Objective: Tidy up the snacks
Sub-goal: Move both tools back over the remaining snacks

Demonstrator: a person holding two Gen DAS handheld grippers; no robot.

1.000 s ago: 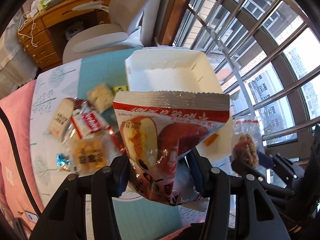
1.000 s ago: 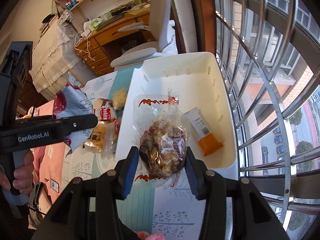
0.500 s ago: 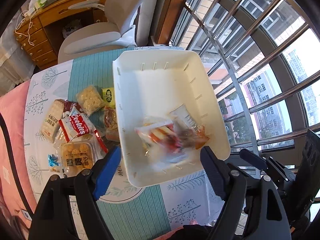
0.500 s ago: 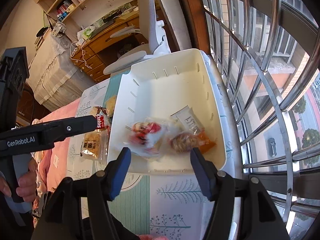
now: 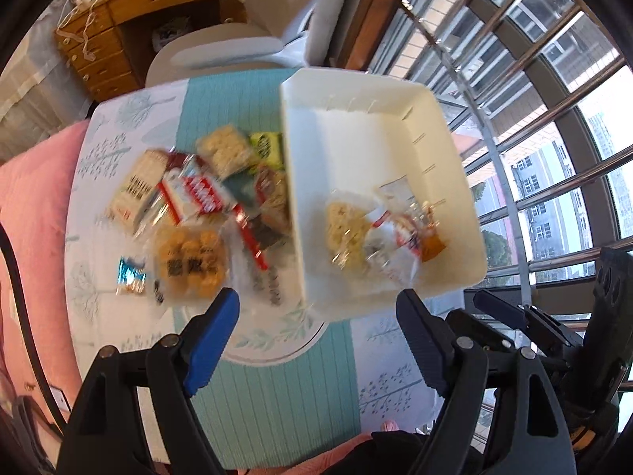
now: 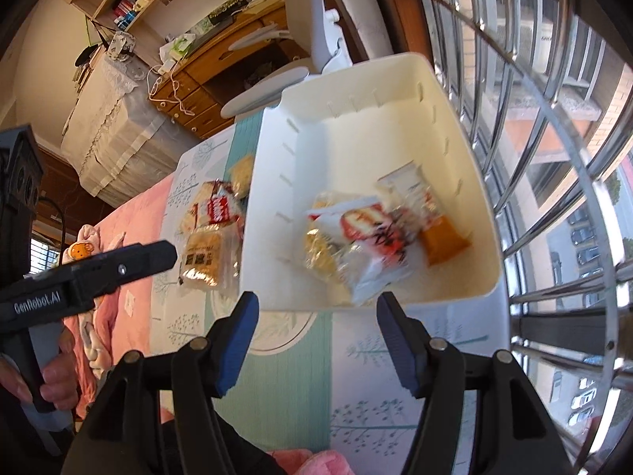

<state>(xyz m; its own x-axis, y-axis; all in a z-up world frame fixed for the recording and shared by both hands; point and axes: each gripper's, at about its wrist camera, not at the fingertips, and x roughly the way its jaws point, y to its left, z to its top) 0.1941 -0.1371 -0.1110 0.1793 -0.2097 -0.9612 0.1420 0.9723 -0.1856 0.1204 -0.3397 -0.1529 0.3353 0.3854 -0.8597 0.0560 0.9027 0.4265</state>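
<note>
A white bin (image 5: 395, 91) stands on the teal tablecloth by the window. In its near end lie a red-and-white snack bag (image 5: 399, 237), a pale biscuit pack (image 5: 344, 225) and an orange packet (image 5: 433, 243). My left gripper (image 5: 316, 308) hangs open above the bin's near left corner, holding nothing. My right gripper (image 6: 316, 304) is open too, over the near rim of the bin (image 6: 356, 75), with the red-and-white bag (image 6: 368, 233) and orange packet (image 6: 443, 241) beyond it. A pile of loose snacks (image 5: 198, 198) lies left of the bin.
The snack pile (image 6: 213, 221) sits on a round pattern of the cloth. Steel window bars (image 5: 554, 126) run close along the bin's right side. A grey office chair (image 5: 221, 47) and wooden desk (image 5: 103, 43) stand behind. Pink bedding (image 5: 31, 206) is at the left.
Both grippers have opened. The red-and-white bag left my left gripper and the clear nut packet left my right; both now lie in the bin. The left view has swung toward the snack pile.
</note>
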